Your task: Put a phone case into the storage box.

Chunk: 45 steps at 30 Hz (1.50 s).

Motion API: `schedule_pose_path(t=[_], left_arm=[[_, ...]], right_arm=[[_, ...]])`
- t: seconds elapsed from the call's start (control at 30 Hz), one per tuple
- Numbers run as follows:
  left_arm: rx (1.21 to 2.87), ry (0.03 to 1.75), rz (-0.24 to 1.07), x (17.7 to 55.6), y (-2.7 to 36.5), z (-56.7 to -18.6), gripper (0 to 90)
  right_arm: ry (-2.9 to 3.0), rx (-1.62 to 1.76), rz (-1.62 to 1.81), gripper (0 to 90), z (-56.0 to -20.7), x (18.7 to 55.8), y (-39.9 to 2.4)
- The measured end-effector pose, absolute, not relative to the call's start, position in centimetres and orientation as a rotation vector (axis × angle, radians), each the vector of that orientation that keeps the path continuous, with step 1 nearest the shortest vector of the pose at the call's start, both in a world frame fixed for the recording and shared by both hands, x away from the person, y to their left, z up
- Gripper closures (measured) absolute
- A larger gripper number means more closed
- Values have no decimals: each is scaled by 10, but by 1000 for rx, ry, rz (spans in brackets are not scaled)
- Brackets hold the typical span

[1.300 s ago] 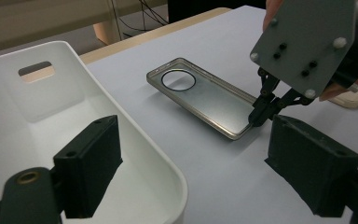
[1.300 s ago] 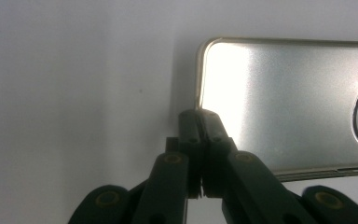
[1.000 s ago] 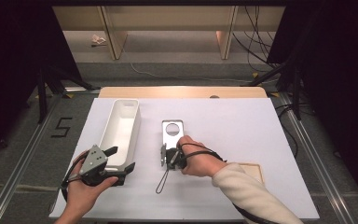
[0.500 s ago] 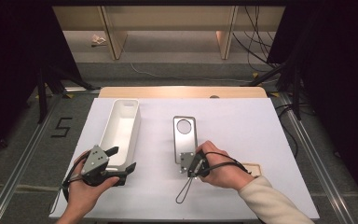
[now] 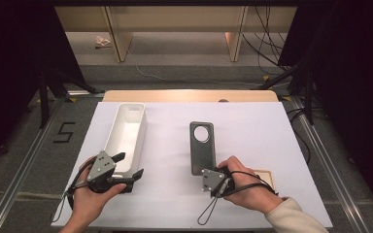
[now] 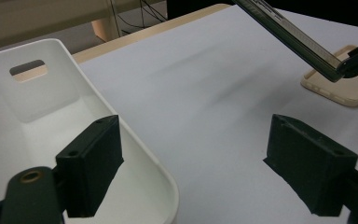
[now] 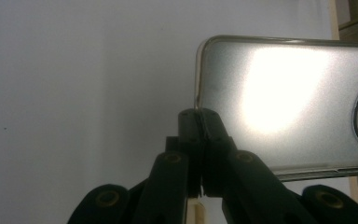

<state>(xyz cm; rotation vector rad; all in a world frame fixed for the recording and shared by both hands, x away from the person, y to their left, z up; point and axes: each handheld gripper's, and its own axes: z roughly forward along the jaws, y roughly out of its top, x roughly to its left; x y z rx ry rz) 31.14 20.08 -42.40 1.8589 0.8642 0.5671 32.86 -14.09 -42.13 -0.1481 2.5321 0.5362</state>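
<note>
Grey phone case (image 5: 202, 148): translucent, with a round camera cut-out at its far end, lengthwise near-to-far at the middle of the white desk (image 5: 262, 136). Its near short edge is pinched in the right claw (image 5: 212, 178). In the right gripper view the two black jaws are pressed together on the corner of the case (image 7: 279, 102), with no gap visible between them. From the left gripper view the case (image 6: 289, 35) is seen edge-on, tilted up off the desk surface — the gripped end is the lower one.

Just right of the right hand (image 5: 245, 187), a beige case (image 5: 264, 175) lies flat on the desk; it appears in the left gripper view (image 6: 340, 86) at the right, under the gripped end of the grey one.

Left claw (image 5: 125, 167): jaws spread wide, holding nothing, held in the left hand (image 5: 90, 196) at the near left of the desk. One jaw sits over the near end of the white bin (image 5: 126, 136), the other over bare desk beside it.

The bin is long, open-topped, with a slot handle in its far wall (image 6: 28, 70) — its interior is bare as far as seen. It stands well left of the grey case.

A cable loop (image 5: 208, 213) trails from the right gripper toward the near desk edge.
</note>
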Motion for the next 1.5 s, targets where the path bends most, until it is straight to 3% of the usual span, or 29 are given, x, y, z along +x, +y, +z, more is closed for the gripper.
schedule_pose_path(t=[0.37,0.87,1.5], left_arm=[[1857,841,541,318,187,-414,185],[1883,871,485,353,139,-379,241],[1938,935,357,395,69,-363,388]], right_arm=[[2490,-159,550,896,-424,318,-148],[2480,-157,534,896,-426,310,-147],[2453,-190,533,896,-426,309,-141]])
